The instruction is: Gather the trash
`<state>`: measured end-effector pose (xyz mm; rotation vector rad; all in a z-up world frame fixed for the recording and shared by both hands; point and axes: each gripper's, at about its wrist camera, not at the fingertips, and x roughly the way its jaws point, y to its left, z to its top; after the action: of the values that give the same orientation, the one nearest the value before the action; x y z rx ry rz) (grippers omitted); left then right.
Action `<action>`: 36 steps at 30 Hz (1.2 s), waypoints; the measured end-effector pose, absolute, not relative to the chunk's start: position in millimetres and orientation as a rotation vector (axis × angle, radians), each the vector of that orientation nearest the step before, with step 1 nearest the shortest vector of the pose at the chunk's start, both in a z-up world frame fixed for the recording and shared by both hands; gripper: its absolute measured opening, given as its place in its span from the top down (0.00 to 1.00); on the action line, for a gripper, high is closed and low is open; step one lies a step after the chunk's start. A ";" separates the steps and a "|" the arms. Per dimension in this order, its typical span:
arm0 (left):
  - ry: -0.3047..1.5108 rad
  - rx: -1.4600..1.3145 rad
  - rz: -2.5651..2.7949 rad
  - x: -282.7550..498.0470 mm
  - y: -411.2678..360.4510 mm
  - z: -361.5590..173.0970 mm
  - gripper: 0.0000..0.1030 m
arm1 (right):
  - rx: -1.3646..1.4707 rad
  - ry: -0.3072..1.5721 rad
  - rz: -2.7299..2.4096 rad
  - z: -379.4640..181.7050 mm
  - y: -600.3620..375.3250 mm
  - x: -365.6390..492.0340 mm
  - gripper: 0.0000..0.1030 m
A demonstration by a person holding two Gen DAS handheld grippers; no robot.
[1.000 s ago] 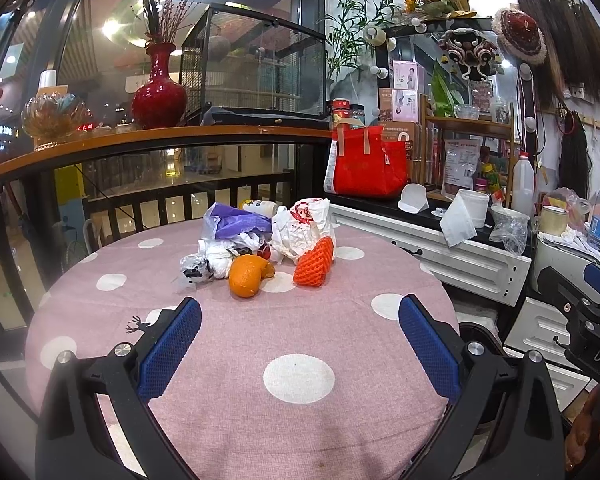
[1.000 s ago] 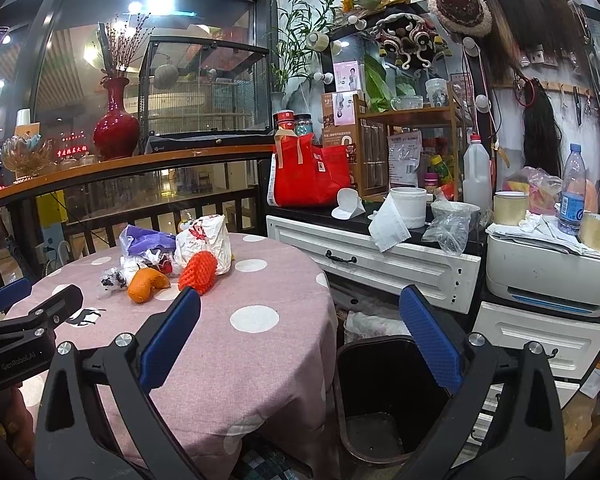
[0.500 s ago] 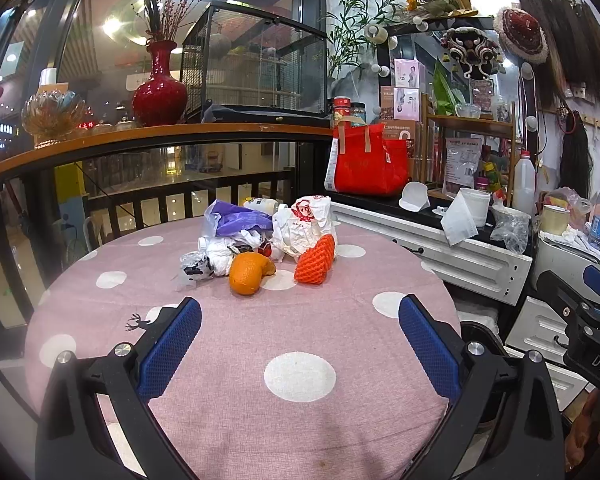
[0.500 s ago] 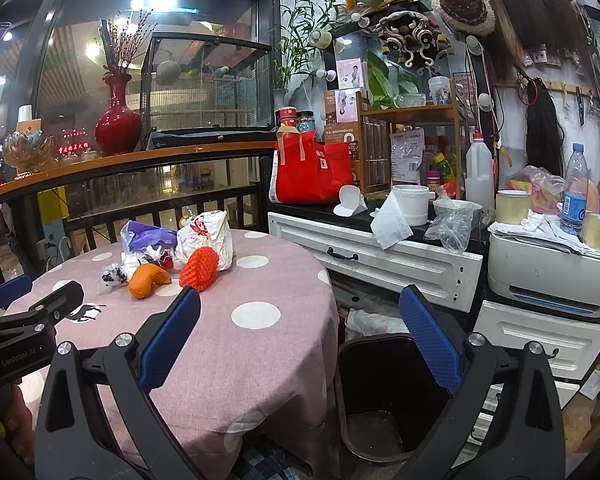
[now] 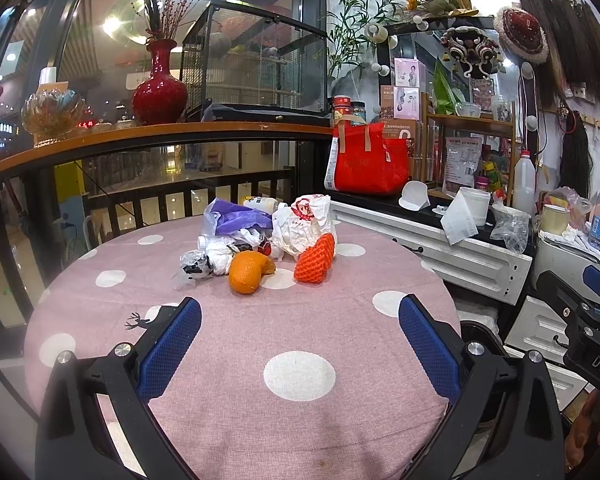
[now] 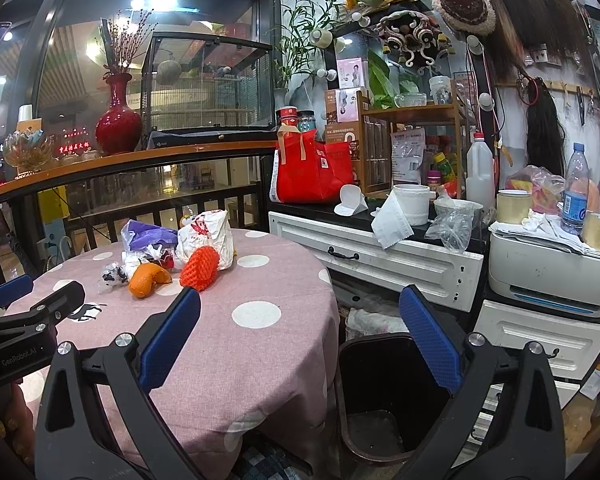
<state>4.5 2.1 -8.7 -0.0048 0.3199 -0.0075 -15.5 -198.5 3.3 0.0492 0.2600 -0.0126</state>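
Trash heap (image 5: 260, 248) sat mid-table (image 5: 300, 420), orange peel (image 5: 249, 272) foremost; left gripper (image 5: 300, 344) and right gripper (image 6: 300, 332) gaped wide, empty; bin (image 6: 384, 392) stood rightward. Step judged: approach; next, closing on peel.

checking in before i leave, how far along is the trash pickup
Barely started. Nothing looks done: the bin beside the table looks nearly empty. Nothing is in hand: the left gripper and right gripper are both open. Left: the whole pile, including the orange peel, red foam net and white bag.
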 end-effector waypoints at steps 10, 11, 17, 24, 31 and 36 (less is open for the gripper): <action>0.324 -0.005 -0.007 4.1 2.4 -9.3 0.05 | 0.049 0.266 -0.011 1.5 -197.4 -14.8 0.05; 0.326 -0.007 -0.007 4.0 2.2 -10.0 0.05 | 0.049 0.268 -0.011 1.1 -197.0 -14.6 0.05; 0.332 -0.013 -0.008 4.9 4.7 -16.7 0.05 | 0.048 0.266 -0.010 1.0 -196.6 -15.0 0.05; 0.338 -0.017 -0.009 4.8 6.0 -18.4 0.05 | 0.048 0.272 -0.009 0.9 -197.6 -14.9 0.04; 0.367 -0.016 -0.008 10.2 7.0 -19.9 0.05 | 0.042 0.305 -0.010 -3.0 -198.3 -8.0 0.04; 0.434 -0.015 -0.003 22.4 12.4 -27.4 0.05 | 0.025 0.395 0.017 -12.4 -195.6 9.9 0.05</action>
<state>22.4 12.4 -27.4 -0.0149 0.4342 -0.0029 9.9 -195.6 -12.4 0.0254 0.3949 0.0171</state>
